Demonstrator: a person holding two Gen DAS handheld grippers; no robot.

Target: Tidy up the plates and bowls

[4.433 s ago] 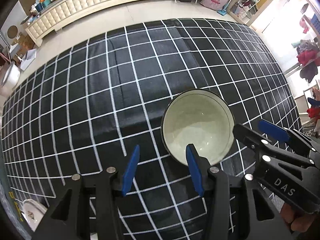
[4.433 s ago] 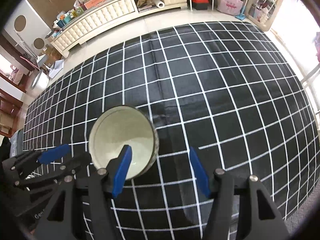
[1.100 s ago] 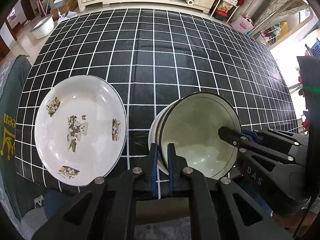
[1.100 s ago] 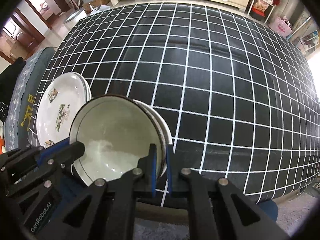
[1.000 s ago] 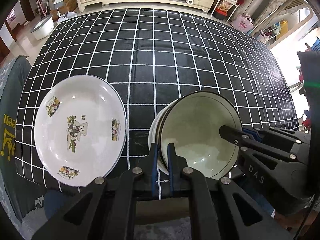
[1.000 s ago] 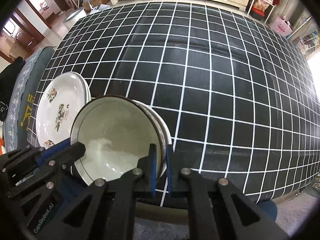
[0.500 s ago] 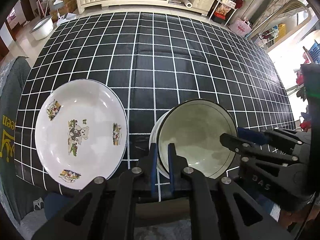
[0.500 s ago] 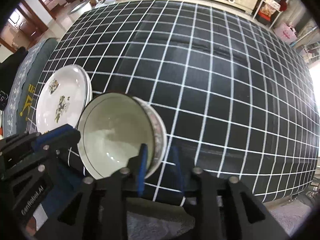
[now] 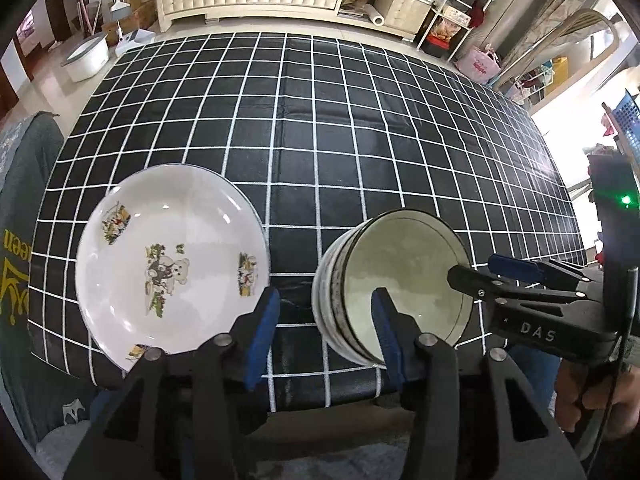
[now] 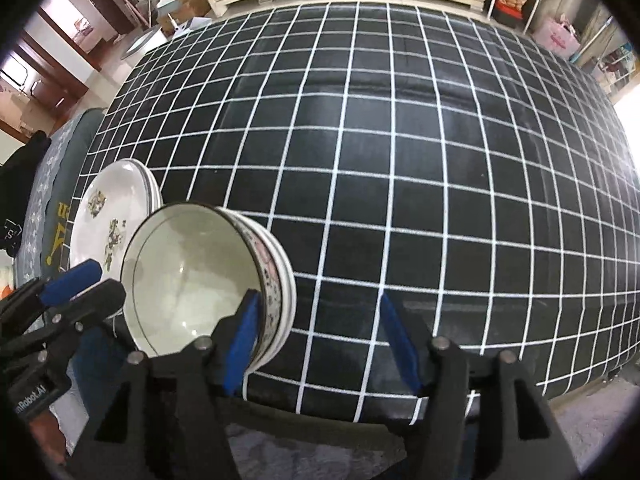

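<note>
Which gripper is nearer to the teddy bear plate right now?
Left. The left gripper is open beside the teddy bear plate, one of its fingers overlapping the plate's rim in view. The right gripper, also open, sits beyond the stacked bowls, farther off.

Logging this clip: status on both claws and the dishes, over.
Left claw open, right claw open, neither holding. Bowl stack on the checked tablecloth near its front edge, plates beside it. Nothing in the way.

left hand-held gripper (image 9: 324, 332) spread wide, right hand-held gripper (image 10: 320, 340) likewise, side by side
</note>
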